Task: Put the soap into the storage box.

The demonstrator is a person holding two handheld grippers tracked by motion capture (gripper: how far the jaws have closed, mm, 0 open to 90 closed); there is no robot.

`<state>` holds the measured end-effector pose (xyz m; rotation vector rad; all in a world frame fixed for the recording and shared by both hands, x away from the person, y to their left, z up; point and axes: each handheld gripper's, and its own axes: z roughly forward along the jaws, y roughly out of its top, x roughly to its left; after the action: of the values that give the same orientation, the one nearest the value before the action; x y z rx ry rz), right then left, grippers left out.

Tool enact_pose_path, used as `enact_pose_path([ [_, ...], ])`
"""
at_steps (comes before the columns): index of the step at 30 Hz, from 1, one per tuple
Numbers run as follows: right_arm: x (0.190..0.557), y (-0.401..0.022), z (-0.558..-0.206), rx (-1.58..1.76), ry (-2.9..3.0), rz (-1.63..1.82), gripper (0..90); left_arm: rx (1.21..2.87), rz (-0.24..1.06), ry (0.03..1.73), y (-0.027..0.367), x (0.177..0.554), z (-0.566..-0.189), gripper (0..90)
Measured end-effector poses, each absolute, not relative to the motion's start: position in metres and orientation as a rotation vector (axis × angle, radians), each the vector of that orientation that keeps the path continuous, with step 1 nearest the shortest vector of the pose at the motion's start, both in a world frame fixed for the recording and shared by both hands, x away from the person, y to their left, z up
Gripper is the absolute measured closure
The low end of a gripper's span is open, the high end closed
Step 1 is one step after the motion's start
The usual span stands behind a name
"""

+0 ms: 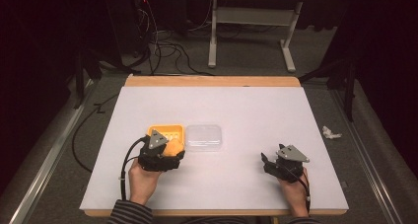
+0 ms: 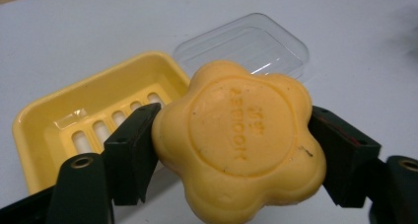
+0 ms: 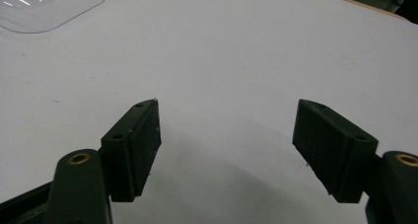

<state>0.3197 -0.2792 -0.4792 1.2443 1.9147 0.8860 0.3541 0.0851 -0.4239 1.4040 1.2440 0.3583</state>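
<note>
A flower-shaped yellow soap (image 2: 241, 140) with stamped lettering sits clamped between the jaws of my left gripper (image 2: 236, 150), held just above the table. Behind it lies an open yellow soap dish (image 2: 59, 115) with a slotted floor. The dish (image 1: 158, 130) shows in the high view just past my left gripper (image 1: 162, 152). A clear plastic lid (image 2: 246, 41) lies beside the dish, also seen from above as the lid (image 1: 203, 136). My right gripper (image 3: 226, 145) stands open over bare white table, and my right gripper (image 1: 271, 164) rests near the front right.
The white table top (image 1: 222, 100) has a wooden far edge (image 1: 212, 81). A corner of the clear lid (image 3: 44, 7) shows at the top left of the right gripper view. A crumpled white scrap (image 1: 331, 132) lies on the floor to the right. Cables trail behind the table.
</note>
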Motion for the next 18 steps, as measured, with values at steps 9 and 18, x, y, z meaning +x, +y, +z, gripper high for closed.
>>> enact_pose_path([
  [9, 0.32, -0.279, -0.479, 1.243, 1.915, 0.887, 27.0, 1.388, 0.367, 1.261, 0.089, 0.362, -0.422, 27.4],
  [18, 0.32, -0.279, -0.479, 1.244, 1.916, 0.885, 27.0, 1.374, 0.378, 1.265, 0.09, 0.369, -0.416, 27.4],
])
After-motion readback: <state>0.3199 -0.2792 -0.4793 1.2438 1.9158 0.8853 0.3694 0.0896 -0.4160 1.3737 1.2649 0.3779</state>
